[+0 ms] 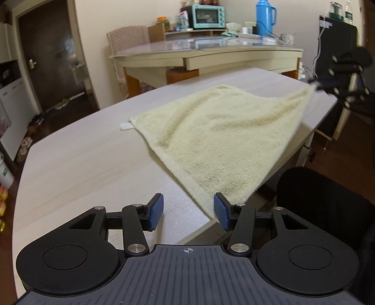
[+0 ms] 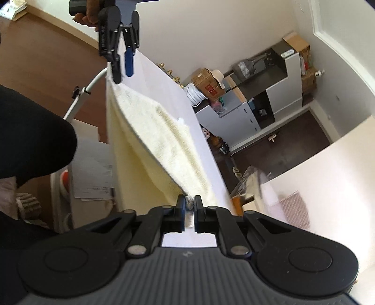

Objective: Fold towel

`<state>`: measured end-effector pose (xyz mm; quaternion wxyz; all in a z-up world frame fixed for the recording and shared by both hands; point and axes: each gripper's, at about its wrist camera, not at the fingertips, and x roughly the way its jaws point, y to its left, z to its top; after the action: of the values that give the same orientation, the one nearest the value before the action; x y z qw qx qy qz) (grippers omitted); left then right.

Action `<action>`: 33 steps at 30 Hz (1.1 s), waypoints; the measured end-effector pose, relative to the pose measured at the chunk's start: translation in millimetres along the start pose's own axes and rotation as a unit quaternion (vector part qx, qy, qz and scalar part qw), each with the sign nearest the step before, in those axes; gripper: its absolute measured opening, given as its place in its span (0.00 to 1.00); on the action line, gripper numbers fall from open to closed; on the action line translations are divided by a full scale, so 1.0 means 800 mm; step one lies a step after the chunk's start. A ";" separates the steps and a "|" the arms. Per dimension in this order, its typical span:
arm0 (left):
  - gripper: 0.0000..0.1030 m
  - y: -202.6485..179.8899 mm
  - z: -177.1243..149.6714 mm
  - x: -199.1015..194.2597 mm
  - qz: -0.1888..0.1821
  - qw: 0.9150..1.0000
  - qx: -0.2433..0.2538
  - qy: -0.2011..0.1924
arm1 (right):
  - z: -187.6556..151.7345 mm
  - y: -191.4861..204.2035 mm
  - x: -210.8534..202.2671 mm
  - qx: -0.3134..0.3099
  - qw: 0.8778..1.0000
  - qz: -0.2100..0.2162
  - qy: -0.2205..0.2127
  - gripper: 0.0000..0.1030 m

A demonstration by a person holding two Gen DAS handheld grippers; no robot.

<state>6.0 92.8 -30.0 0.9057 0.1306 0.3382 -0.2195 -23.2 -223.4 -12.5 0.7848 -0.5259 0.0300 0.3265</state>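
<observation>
Pinching one towel [image 1: 215,131] corner, right gripper [image 2: 189,211] lifts; left gripper [image 1: 189,212] jaws spread.

Cream walls [image 1: 93,14], dark door [image 1: 46,54], dark floor [image 1: 63,112]. Glass-topped table [image 1: 206,47] behind, with oven [image 1: 208,13], blue flask [image 1: 264,16].

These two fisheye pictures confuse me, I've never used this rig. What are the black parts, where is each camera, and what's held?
Each picture comes from a camera on a handheld claw, looking along its two fingers. In the left wrist view, the left claw is open, the nearest corner of the yellow towel lying against its right pad. The towel lies partly on the pale table. In the right wrist view, the right claw is shut on another towel corner, lifted off the table.
</observation>
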 end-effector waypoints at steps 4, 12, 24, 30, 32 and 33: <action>0.53 0.003 -0.005 0.000 -0.005 1.000 -0.009 -0.006 | 0.019 -0.024 0.027 -0.051 0.999 -0.002 -0.013 0.08; 0.53 0.011 -0.016 -0.001 -0.017 0.999 -0.036 -0.025 | 0.071 -0.069 0.122 -0.137 0.990 0.014 -0.037 0.07; 0.54 0.027 -0.032 -0.005 -0.024 0.995 -0.086 -0.051 | 0.145 -0.081 0.282 -0.188 0.977 0.092 -0.042 0.07; 0.54 0.024 -0.035 -0.007 -0.016 0.995 -0.079 -0.055 | 0.159 -0.060 0.346 -0.202 0.969 0.139 -0.023 0.07; 0.54 0.022 -0.035 -0.007 -0.016 0.995 -0.077 -0.055 | 0.161 -0.054 0.364 -0.205 0.967 0.151 -0.021 0.07; 0.54 0.021 -0.036 -0.007 -0.016 0.995 -0.076 -0.055 | 0.161 -0.050 0.371 -0.206 0.966 0.156 -0.020 0.07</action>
<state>-5.5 120.2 -45.7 0.9267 0.0436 0.3056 -0.2143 193.4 19.1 -38.6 0.5998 -0.6582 0.0280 0.4541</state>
